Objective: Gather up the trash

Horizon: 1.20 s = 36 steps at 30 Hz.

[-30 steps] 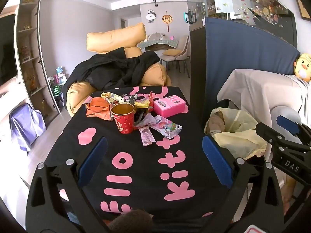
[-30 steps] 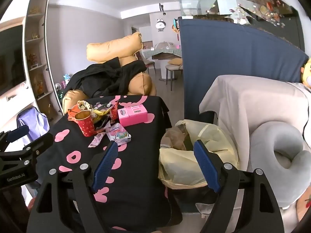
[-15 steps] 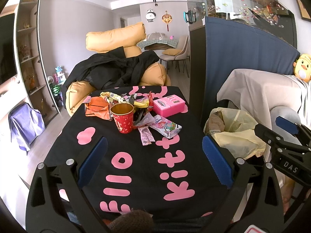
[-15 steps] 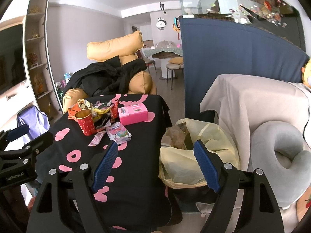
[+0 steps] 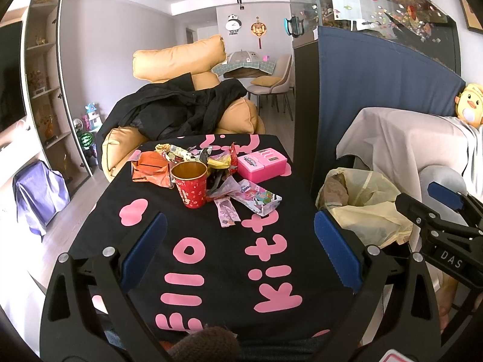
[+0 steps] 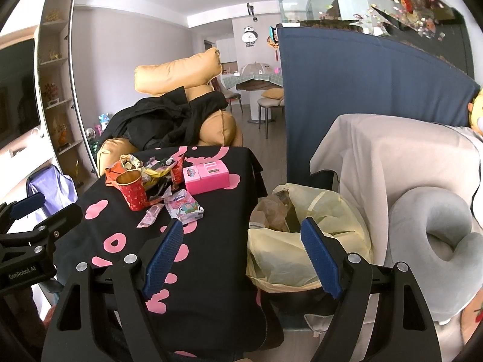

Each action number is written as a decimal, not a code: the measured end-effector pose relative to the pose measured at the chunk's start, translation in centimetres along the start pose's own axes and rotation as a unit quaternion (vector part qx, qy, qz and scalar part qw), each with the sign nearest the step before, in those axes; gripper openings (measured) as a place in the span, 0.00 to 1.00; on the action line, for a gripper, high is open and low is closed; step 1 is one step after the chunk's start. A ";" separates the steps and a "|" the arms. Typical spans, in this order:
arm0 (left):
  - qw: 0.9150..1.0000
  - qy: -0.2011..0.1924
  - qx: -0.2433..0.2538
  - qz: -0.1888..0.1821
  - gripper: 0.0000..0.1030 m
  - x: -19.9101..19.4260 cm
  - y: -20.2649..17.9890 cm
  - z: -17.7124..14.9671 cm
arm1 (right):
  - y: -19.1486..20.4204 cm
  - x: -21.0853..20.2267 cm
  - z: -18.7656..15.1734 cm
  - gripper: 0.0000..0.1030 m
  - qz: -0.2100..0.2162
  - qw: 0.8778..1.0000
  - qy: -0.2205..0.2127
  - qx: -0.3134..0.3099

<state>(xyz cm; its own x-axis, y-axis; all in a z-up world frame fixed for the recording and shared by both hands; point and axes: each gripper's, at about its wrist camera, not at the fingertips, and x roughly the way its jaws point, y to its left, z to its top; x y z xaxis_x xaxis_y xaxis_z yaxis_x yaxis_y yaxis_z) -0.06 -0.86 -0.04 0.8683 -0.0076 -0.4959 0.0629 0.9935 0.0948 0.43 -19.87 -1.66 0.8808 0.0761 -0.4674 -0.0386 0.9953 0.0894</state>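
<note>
A heap of trash lies at the far end of the black table (image 5: 211, 259): a red paper cup (image 5: 190, 185), an orange wrapper (image 5: 150, 169), a colourful flat packet (image 5: 256, 198), a small pink wrapper (image 5: 225, 215) and several crumpled wrappers (image 5: 193, 155). The cup also shows in the right wrist view (image 6: 132, 190). A yellow trash bag (image 6: 305, 235) stands open right of the table; it also shows in the left wrist view (image 5: 362, 208). My left gripper (image 5: 240, 249) is open and empty over the near table. My right gripper (image 6: 241, 256) is open and empty, near the bag's mouth.
A pink box (image 5: 262, 164) sits beside the trash. An orange sofa with a black coat (image 5: 181, 111) is behind the table. A cloth-covered chair (image 6: 392, 157) and a grey neck pillow (image 6: 434, 241) are to the right, with a blue screen (image 6: 347, 84) behind.
Both grippers have drifted slightly; the view barely shifts. Nothing on the table has moved and both stay open.
</note>
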 end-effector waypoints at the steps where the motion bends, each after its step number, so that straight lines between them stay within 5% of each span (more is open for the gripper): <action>1: 1.000 0.001 0.000 0.000 0.91 0.0 -0.1 0.0 | -0.1 0.0 0.1 0.74 0.001 1.000 0.000 0.001; 36: 1.000 0.002 -0.002 -0.003 0.91 0.0 -0.3 -0.1 | 0.0 0.1 -0.1 0.74 0.001 1.000 0.003 0.002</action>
<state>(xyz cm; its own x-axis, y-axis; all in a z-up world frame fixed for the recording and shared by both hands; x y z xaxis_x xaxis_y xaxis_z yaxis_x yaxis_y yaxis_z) -0.14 -1.13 -0.19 0.8657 -0.0128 -0.5004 0.0657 0.9939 0.0884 0.46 -19.88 -1.80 0.8776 0.0779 -0.4731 -0.0379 0.9949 0.0935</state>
